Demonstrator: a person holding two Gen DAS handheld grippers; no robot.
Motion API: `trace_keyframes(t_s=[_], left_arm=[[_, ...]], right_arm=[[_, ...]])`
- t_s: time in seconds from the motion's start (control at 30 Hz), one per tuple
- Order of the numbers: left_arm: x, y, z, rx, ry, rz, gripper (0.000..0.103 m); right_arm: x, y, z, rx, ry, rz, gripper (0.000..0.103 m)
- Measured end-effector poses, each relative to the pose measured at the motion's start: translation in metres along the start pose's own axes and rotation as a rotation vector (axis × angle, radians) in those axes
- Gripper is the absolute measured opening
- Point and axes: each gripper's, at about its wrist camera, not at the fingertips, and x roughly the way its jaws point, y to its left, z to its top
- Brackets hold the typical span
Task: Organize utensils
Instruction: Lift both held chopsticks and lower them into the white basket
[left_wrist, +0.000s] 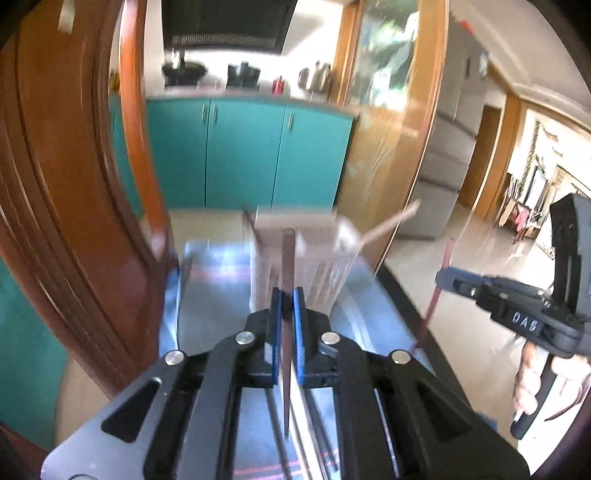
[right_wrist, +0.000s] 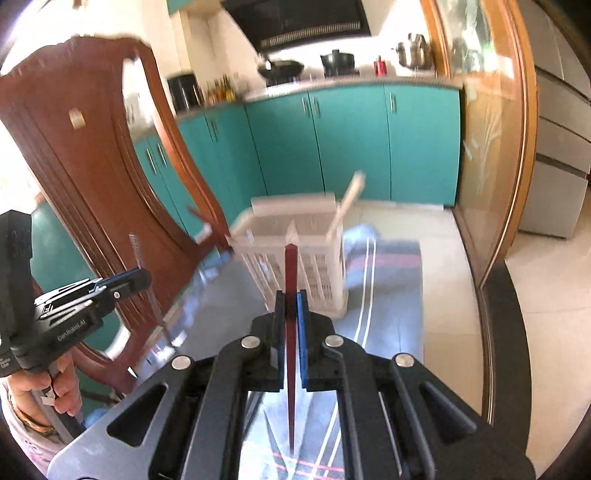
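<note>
My left gripper (left_wrist: 287, 295) is shut on a dark brown chopstick (left_wrist: 288, 258) that stands nearly upright between the blue pads. Behind it on the table stands a white slotted utensil basket (left_wrist: 321, 273), with a pale wooden stick (left_wrist: 391, 223) leaning out of it. My right gripper (right_wrist: 291, 295) is shut on a red chopstick (right_wrist: 290, 266), also upright, in front of the same basket (right_wrist: 258, 269), where the pale stick (right_wrist: 349, 201) pokes out. Each gripper shows in the other's view: the right gripper (left_wrist: 441, 277) at the right, the left gripper (right_wrist: 146, 277) at the left. Both hang above the table, short of the basket.
A carved wooden chair (left_wrist: 74, 184) (right_wrist: 92, 147) stands close on the left. A striped blue-grey cloth (left_wrist: 207, 295) (right_wrist: 384, 295) lies under the basket. The table's dark rim (right_wrist: 506, 295) curves on the right. Teal cabinets (left_wrist: 240, 155) stand behind. A person's hands (left_wrist: 528, 380) (right_wrist: 44, 384) grip the handles.
</note>
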Motion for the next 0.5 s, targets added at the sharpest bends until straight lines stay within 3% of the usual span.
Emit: trace_keyframes(t_s=[0.17,0.27,0.37,0.43,0.5], left_arm=[[-0.019,-0.017,0.067,0.048,-0.158,0.014,0.007],[-0.023,-0.020,0.105,0.028,-0.239,0.005,0.007],[-0.012,-0.022,0.128,0.026,-0.317,0.048,0.007],[0.006,-0.021,0.132,0.036,-0.323,0.073,0.007],[0.029,-0.017,0.126,0.031,-0.279,0.092,0.007]], right_arm=[[-0.032,0.005,0.051,0.006,-0.157,0.011,0.007],[-0.056,0.005,0.090,0.017,-0.295,0.018,0.007],[-0.063,0.003,0.118,0.033,-0.427,-0.008,0.007],[-0.054,0.001,0.127,0.034,-0.480,-0.036,0.007],[-0.038,-0.001,0.129,0.029,-0.464,-0.064,0.007]])
